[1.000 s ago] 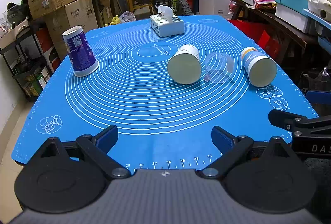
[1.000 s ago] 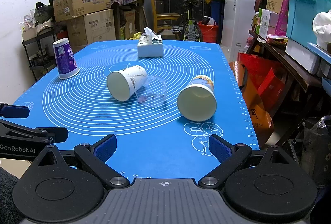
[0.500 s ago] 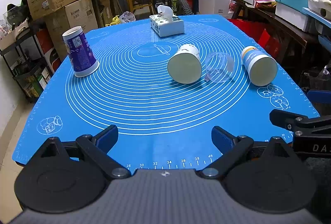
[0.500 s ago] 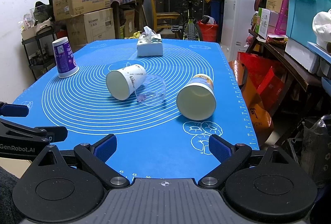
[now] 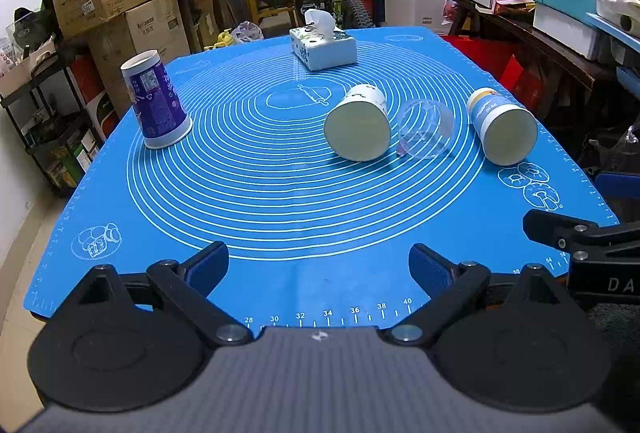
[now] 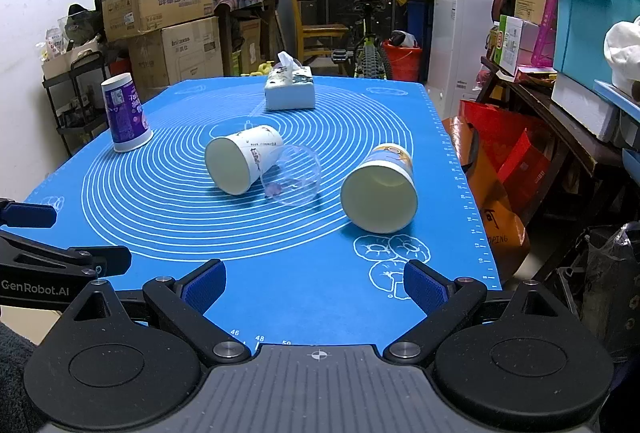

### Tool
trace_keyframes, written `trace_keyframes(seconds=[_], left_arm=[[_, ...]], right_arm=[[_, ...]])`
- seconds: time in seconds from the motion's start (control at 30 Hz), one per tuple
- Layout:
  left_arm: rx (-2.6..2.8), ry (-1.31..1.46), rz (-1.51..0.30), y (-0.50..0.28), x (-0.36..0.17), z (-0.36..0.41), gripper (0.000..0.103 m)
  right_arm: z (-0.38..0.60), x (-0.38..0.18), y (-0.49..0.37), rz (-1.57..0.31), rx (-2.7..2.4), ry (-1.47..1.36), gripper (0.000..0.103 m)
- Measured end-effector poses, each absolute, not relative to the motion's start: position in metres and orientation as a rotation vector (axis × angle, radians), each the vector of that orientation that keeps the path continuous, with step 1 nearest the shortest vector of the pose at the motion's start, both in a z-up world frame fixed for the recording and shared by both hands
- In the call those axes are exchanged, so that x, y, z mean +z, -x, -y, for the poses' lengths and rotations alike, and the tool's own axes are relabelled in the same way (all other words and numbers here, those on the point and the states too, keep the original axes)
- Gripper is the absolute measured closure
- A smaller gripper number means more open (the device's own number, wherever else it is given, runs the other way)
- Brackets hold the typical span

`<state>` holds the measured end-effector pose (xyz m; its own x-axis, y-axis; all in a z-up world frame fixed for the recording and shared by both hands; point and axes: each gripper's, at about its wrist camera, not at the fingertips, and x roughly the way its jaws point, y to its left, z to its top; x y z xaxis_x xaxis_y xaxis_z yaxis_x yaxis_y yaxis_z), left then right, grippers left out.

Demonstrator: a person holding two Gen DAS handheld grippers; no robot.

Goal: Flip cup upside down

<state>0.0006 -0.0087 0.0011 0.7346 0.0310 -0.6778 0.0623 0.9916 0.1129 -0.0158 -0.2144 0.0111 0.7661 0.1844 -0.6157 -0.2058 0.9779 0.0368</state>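
Both grippers hang at the near edge of the mat point(image 5: 280, 193), jaws spread wide and holding nothing: the left gripper point(image 5: 319, 265) faces the mat's middle, the right gripper point(image 6: 314, 283) its right side. Taking the tissue box point(image 5: 324, 47) as landmark, the purple cup point(image 5: 156, 101) stands mouth-down well to its left, so it looks already flipped. Nearer than the box, three cups lie on their sides: a white cup point(image 5: 358, 123), a clear cup point(image 5: 426, 129) touching it on the right, and a blue-banded cup point(image 6: 380, 189) farther right, mouth toward the camera. That one lies nearest the right gripper, probably the easiest next pick.
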Motion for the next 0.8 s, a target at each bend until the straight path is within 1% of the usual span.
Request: trace_keyframes(seconds=[0.4,0.8], left_arm=[[-0.017,-0.161,-0.724,-0.014,0.007,0.011,0.007],[-0.043,-0.177,-0.694,-0.083,0.017,0.017,0.007]], right_arm=[[0.220,0.020,0.009,-0.635,0.206,0.035,0.007],[0.231,0.033,-0.036,-0.563,0.187,0.045,0.008]])
